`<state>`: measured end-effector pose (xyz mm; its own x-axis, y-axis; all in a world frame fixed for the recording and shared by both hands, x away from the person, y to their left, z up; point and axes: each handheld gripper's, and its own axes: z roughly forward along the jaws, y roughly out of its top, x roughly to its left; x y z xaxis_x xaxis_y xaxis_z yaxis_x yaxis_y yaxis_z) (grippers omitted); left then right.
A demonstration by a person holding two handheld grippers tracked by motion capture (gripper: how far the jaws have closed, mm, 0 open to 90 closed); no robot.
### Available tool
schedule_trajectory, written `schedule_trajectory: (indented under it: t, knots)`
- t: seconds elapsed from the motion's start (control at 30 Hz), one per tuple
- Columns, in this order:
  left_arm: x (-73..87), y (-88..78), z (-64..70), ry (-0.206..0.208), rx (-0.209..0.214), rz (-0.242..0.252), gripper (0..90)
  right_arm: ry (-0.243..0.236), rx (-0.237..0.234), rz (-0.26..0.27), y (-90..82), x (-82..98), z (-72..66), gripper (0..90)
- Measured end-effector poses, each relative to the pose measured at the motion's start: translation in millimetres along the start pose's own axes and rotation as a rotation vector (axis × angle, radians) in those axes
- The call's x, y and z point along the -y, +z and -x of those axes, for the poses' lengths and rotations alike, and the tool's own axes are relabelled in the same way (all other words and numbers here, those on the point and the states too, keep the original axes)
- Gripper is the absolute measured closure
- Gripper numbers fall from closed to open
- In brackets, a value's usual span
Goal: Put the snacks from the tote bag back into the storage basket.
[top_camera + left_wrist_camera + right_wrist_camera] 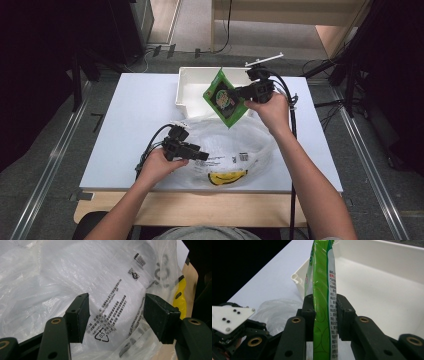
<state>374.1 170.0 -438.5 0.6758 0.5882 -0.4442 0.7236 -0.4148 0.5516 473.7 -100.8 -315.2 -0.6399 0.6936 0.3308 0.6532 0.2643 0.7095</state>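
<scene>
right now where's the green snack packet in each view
high view: the green snack packet hangs right of centre, held up by the right gripper in front of the white bin.
right gripper view: it stands edge-on in the middle, pinched between the two jaws.
left gripper view: not in this picture; the open jaws face the clear plastic bag.
shared landmark: the clear plastic bag, at lower left in the right gripper view.

Green snack packet glossy film; bag thin crinkled clear plastic; tray matt, probably plastic.

High view looks down over the table — both gripper views sit close, sharing its plastic bag.
</scene>
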Motion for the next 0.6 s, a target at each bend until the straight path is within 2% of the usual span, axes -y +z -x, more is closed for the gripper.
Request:
schedule_trajectory:
  t: [0.17, 0.47, 0.6]
  knots:
    - [0.2, 0.5, -1.2, -0.007, -0.001, -0.003, 39.1, -0.017, 0.018, 0.004, 0.9, -12.6, -0.3, 74.0]
    - [0.0, -0.2, -2.4, -0.004, -0.005, -0.001, 39.4, -0.009, 0.044, -0.002, 11.5, -33.2, 3.8, 74.1]
    - [-0.1, -0.1, -2.5, -0.006, -0.002, -0.001, 39.4, 0.011, 0.040, 0.015, 17.4, -41.5, 8.4, 74.1]
